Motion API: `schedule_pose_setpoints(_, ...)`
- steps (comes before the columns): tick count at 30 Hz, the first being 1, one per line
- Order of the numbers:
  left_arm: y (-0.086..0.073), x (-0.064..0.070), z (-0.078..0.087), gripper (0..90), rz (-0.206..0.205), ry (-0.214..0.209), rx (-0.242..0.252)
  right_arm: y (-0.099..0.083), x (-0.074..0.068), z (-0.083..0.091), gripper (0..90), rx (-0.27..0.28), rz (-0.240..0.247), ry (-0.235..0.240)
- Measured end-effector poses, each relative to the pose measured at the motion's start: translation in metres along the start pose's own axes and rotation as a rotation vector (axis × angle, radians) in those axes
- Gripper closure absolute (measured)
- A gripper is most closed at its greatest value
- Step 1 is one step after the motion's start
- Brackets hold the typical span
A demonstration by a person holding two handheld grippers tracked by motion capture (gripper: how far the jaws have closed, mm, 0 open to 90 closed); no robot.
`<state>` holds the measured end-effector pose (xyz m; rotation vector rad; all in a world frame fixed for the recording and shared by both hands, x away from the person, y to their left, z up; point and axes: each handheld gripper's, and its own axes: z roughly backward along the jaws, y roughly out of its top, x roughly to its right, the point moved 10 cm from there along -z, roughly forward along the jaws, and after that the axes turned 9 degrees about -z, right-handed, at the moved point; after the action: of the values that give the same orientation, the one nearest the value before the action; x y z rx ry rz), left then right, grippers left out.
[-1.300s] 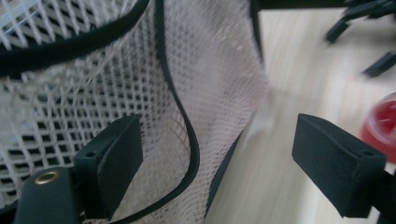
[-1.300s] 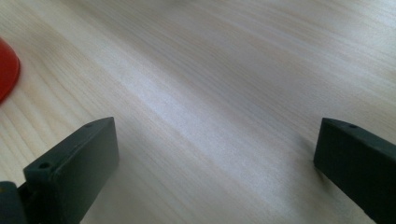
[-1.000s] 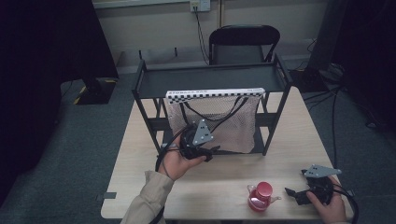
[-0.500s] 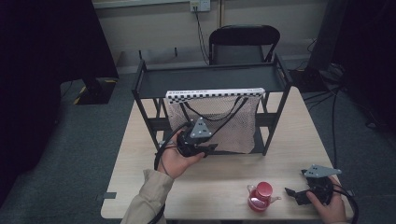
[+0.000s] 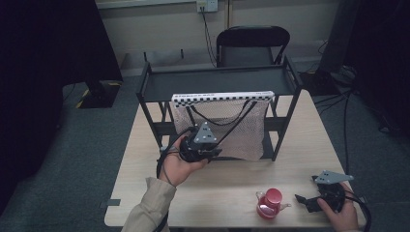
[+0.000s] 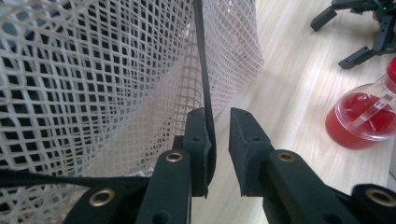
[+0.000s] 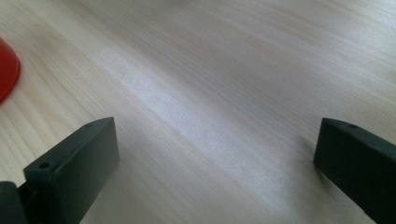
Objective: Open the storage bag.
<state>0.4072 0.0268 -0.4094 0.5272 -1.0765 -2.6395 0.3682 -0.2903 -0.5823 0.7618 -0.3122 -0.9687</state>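
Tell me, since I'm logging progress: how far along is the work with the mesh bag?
Early. Done: the mesh bag hangs from the rack. In hand: the left tongs straddle its black strap, jaws narrowly apart, not yet clamped. Left: the red-lidded pot sits on the table outside the bag, and the right tongs rest open beside it, holding nothing.

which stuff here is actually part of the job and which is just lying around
In the job:
- mesh bag hanging from the black rack
- black strap of the bag, between the jaws of the left gripper
- red teapot near the open right gripper

Lying about:
- folding chair
- wall socket
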Motion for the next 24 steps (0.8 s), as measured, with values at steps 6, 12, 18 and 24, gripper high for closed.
schedule_pose_setpoints(6, 0.0, -0.001, 0.003, 76.9, 0.018, 0.032, -0.017, 0.0, 0.0, 0.0, 0.0, 0.0, 0.0, 0.0)
schedule_pose_setpoints(12, 0.003, 0.001, 0.006, 82.9, 0.023, 0.033, -0.011, 0.0, 0.0, 0.0, 0.0, 0.0, 0.0, 0.0)
schedule_pose_setpoints(18, 0.01, 0.009, 0.015, 86.7, 0.057, -0.008, 0.003, 0.0, 0.0, 0.0, 0.0, 0.0, 0.0, 0.0)
schedule_pose_setpoints(24, 0.017, 0.017, 0.024, 88.6, 0.026, -0.06, 0.026, 0.0, 0.0, 0.0, 0.0, 0.0, 0.0, 0.0)
